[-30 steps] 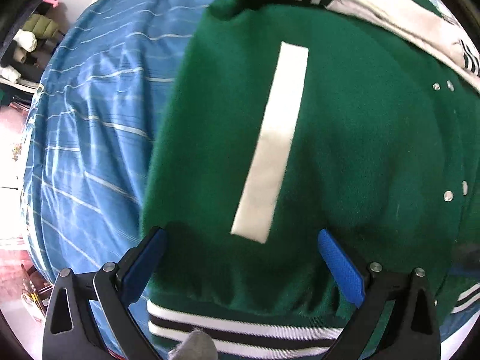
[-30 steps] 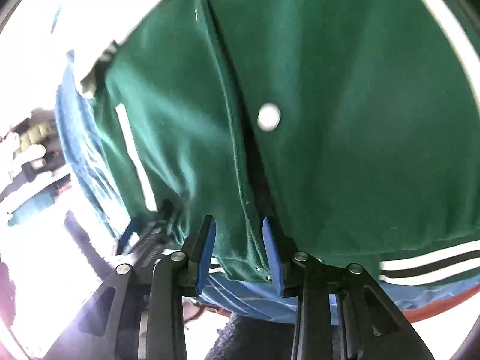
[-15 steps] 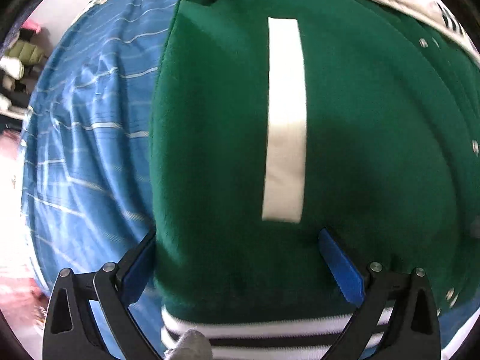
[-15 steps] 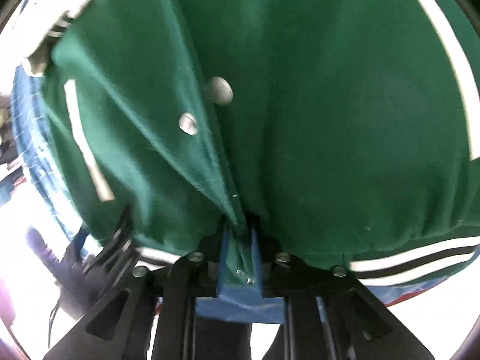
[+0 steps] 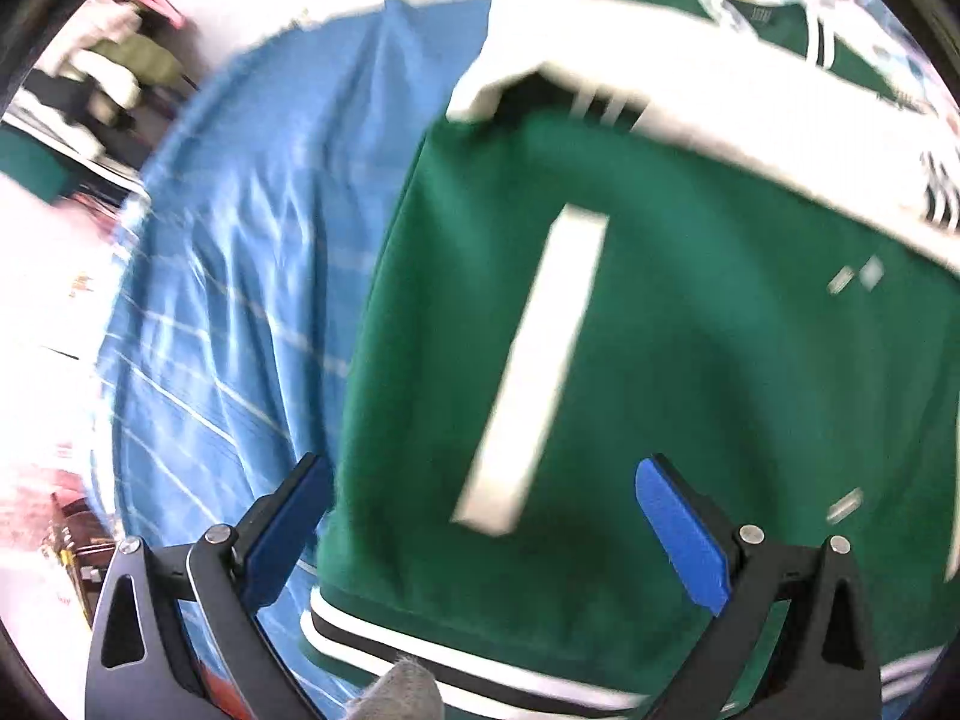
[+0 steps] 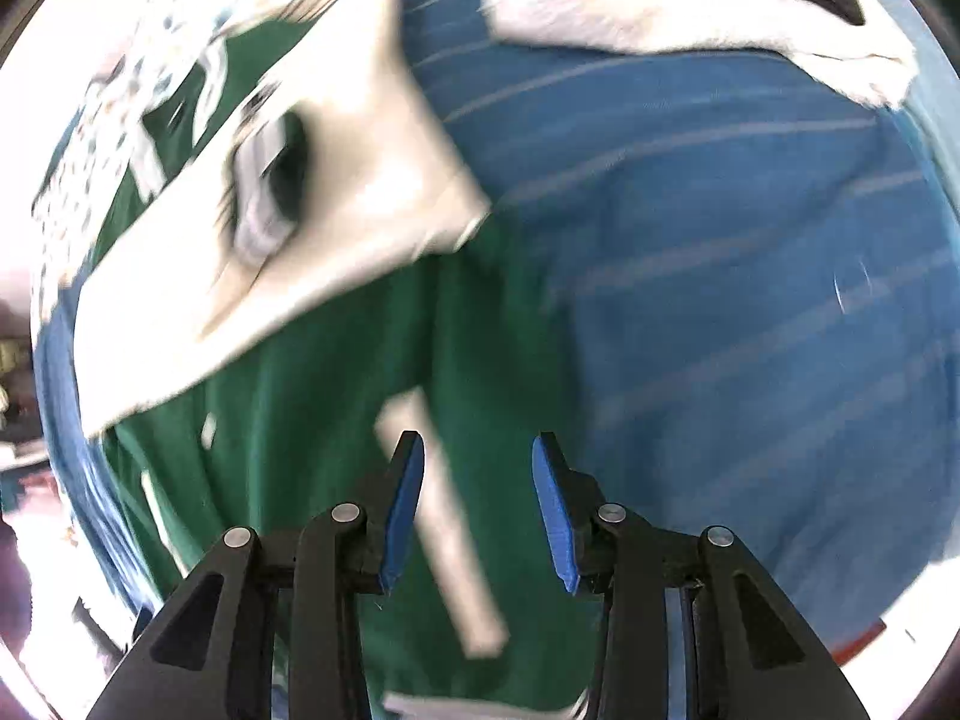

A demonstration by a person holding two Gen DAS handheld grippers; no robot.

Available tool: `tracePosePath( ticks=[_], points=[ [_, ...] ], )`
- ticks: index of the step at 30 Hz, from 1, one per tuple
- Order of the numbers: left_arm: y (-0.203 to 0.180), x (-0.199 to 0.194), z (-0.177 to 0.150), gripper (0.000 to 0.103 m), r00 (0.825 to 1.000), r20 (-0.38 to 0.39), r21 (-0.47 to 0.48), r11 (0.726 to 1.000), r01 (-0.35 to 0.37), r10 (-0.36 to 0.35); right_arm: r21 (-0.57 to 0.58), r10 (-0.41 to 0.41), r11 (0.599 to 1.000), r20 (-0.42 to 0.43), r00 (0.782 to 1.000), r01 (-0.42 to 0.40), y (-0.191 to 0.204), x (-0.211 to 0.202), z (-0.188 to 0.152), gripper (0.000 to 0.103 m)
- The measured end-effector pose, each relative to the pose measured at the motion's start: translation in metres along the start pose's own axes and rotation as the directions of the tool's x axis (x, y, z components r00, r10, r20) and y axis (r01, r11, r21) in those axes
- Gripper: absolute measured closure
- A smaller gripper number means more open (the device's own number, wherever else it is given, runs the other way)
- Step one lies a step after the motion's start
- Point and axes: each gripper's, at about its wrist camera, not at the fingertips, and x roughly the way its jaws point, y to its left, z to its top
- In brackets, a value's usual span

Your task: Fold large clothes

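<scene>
No lettering was readable, only a white bar on the green jacket [image 5: 690, 360], which filled the frame's centre on a blue striped bedsheet [image 5: 240, 312]. Left claw [image 5: 480, 528] gaped wide; right claw [image 6: 477, 504] stood open, apparently gripping nothing.

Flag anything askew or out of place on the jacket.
The green jacket lies flat on the blue bedsheet, but a white sleeve is folded diagonally across its body rather than squared. Both views are motion-blurred; no damage is discernible.
</scene>
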Motion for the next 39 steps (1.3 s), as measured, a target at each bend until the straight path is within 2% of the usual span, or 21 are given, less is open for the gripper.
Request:
tracePosePath(
  ticks=[2, 4, 5, 7, 9, 11, 12, 15, 16, 17, 19, 20, 21, 22, 25, 29, 31, 34, 36, 38, 39],
  points=[
    [-0.040, -0.014, 0.001, 0.000, 1.000, 0.020, 0.001, 1.000, -0.007, 0.007, -0.013, 0.085, 0.996, -0.019, 0.996, -0.085, -0.002, 0.032, 0.023, 0.063],
    [-0.089, -0.012, 0.007, 0.000, 0.997, 0.037, 0.019, 0.998, -0.066, 0.065, -0.012, 0.204, 0.978, -0.088, 0.975, -0.206, -0.014, 0.061, 0.042, 0.068],
    [-0.101, -0.010, 0.008, 0.000, 0.996, 0.038, 0.032, 0.996, -0.082, 0.081, 0.006, 0.208, 0.978, -0.090, 0.974, -0.208, -0.015, 0.074, 0.044, 0.098],
    [-0.141, 0.014, 0.010, 0.000, 0.990, -0.005, 0.067, 0.988, -0.142, 0.143, 0.042, 0.184, 0.982, -0.060, 0.981, -0.182, -0.030, 0.082, 0.046, 0.099],
    [-0.152, 0.033, 0.005, 0.000, 0.978, -0.048, 0.088, 0.976, -0.197, 0.202, 0.055, 0.217, 0.976, -0.086, 0.972, -0.213, -0.039, 0.084, 0.049, 0.099],
    [-0.150, 0.036, 0.003, 0.000, 0.975, -0.035, 0.063, 0.974, -0.216, 0.218, -0.013, 0.180, 0.983, -0.125, 0.976, -0.183, -0.034, 0.082, 0.052, 0.098],
    [-0.145, 0.038, 0.003, 0.000, 0.977, -0.039, 0.047, 0.977, -0.210, 0.211, -0.049, 0.163, 0.984, -0.143, 0.976, -0.172, -0.028, 0.081, 0.054, 0.097],
    [-0.132, 0.038, 0.004, 0.000, 0.982, -0.043, 0.012, 0.983, -0.182, 0.182, -0.118, 0.186, 0.972, -0.150, 0.971, -0.204, -0.018, 0.067, 0.062, 0.079],
    [-0.129, 0.039, 0.003, 0.000, 0.984, -0.027, 0.002, 0.984, -0.175, 0.175, -0.131, 0.200, 0.967, -0.141, 0.970, -0.219, -0.018, 0.063, 0.065, 0.066],
    [-0.124, 0.043, 0.004, 0.000, 0.985, -0.012, -0.010, 0.985, -0.172, 0.172, -0.151, 0.195, 0.964, -0.147, 0.970, -0.217, -0.015, 0.066, 0.069, 0.062],
    [-0.122, 0.044, 0.004, 0.000, 0.985, 0.024, -0.047, 0.984, -0.170, 0.171, -0.167, 0.171, 0.964, -0.198, 0.965, -0.205, -0.006, 0.088, 0.068, 0.063],
    [-0.130, 0.041, 0.003, 0.000, 0.984, 0.037, -0.060, 0.983, -0.173, 0.175, -0.199, 0.119, 0.967, -0.200, 0.973, -0.160, -0.004, 0.098, 0.067, 0.075],
    [-0.131, 0.041, 0.002, 0.000, 0.983, 0.043, -0.068, 0.982, -0.175, 0.178, -0.222, 0.098, 0.965, -0.184, 0.978, -0.139, -0.003, 0.096, 0.064, 0.077],
    [-0.132, 0.041, 0.002, 0.000, 0.983, 0.047, -0.069, 0.982, -0.177, 0.180, -0.254, 0.048, 0.963, -0.165, 0.985, -0.089, 0.000, 0.093, 0.063, 0.086],
    [-0.144, 0.036, 0.003, 0.000, 0.981, 0.048, -0.053, 0.982, -0.183, 0.186, -0.220, 0.000, 0.975, -0.151, 0.988, -0.034, -0.007, 0.084, 0.064, 0.087],
    [-0.158, 0.028, 0.002, 0.000, 0.984, 0.025, -0.056, 0.983, -0.177, 0.179, -0.229, -0.042, 0.973, -0.192, 0.981, -0.003, 0.003, 0.078, 0.068, 0.082],
    [-0.157, 0.026, 0.004, 0.000, 0.984, 0.002, -0.056, 0.982, -0.180, 0.180, -0.215, -0.024, 0.976, -0.206, 0.978, -0.021, 0.005, 0.067, 0.069, 0.070],
    [-0.154, 0.011, 0.002, 0.000, 0.972, -0.013, -0.065, 0.969, -0.237, 0.237, -0.269, -0.044, 0.963, -0.179, 0.983, -0.006, -0.005, 0.039, 0.065, 0.068],
    [-0.157, -0.018, -0.010, 0.000, 0.961, 0.015, -0.077, 0.959, -0.274, 0.276, -0.326, -0.097, 0.944, -0.147, 0.984, 0.045, -0.013, 0.023, 0.057, 0.058],
    [-0.167, -0.044, -0.026, 0.000, 0.949, 0.035, -0.056, 0.948, -0.312, 0.314, -0.390, -0.150, 0.916, -0.126, 0.981, 0.090, -0.020, 0.012, 0.043, 0.036],
    [-0.178, -0.061, -0.040, 0.000, 0.939, 0.044, -0.025, 0.939, -0.342, 0.342, -0.409, -0.166, 0.907, -0.122, 0.978, 0.103, -0.024, 0.004, 0.036, 0.034]
  ],
)
